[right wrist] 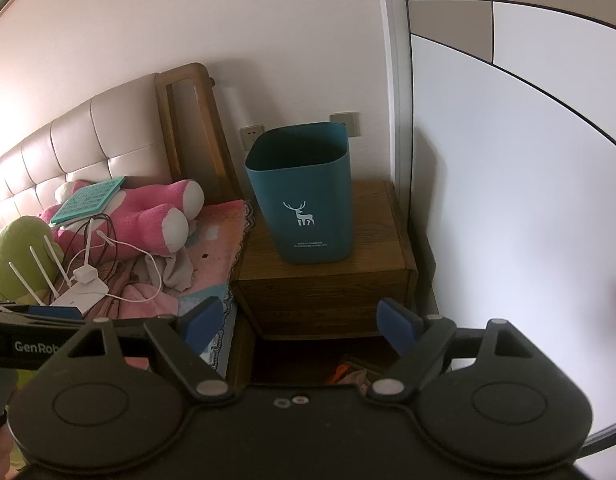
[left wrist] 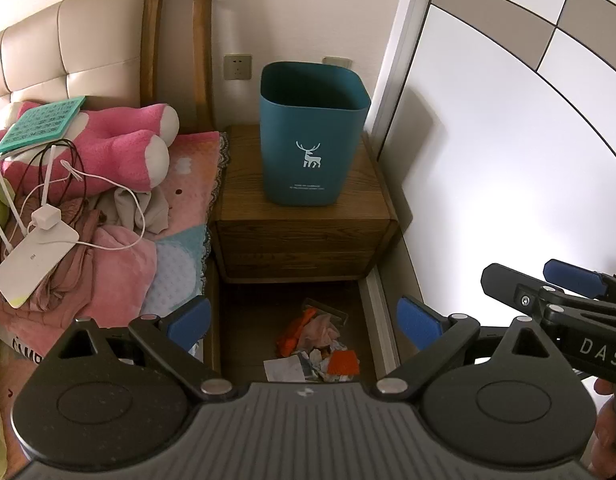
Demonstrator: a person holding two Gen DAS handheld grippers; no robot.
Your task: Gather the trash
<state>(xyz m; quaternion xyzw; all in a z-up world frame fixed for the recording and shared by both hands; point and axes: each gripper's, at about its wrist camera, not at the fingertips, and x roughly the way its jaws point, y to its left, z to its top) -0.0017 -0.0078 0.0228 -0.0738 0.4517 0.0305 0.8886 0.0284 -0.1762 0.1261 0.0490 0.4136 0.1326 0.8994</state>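
A teal bin (left wrist: 312, 132) with a white deer print stands upright on a wooden nightstand (left wrist: 300, 216); it also shows in the right wrist view (right wrist: 304, 196). A pile of trash (left wrist: 315, 344), orange, pink and white scraps, lies on the dark floor in front of the nightstand; only a bit of the pile (right wrist: 349, 376) shows in the right wrist view. My left gripper (left wrist: 304, 320) is open and empty above the pile. My right gripper (right wrist: 300, 322) is open and empty; it also shows at the right of the left wrist view (left wrist: 543, 280).
A bed at the left holds a pink plush toy (left wrist: 120, 148), a white router with cables (left wrist: 36, 260), clothes and a green pad (left wrist: 44, 124). A white wardrobe door (left wrist: 507, 140) stands close on the right. Wall sockets (left wrist: 238, 67) sit behind the bin.
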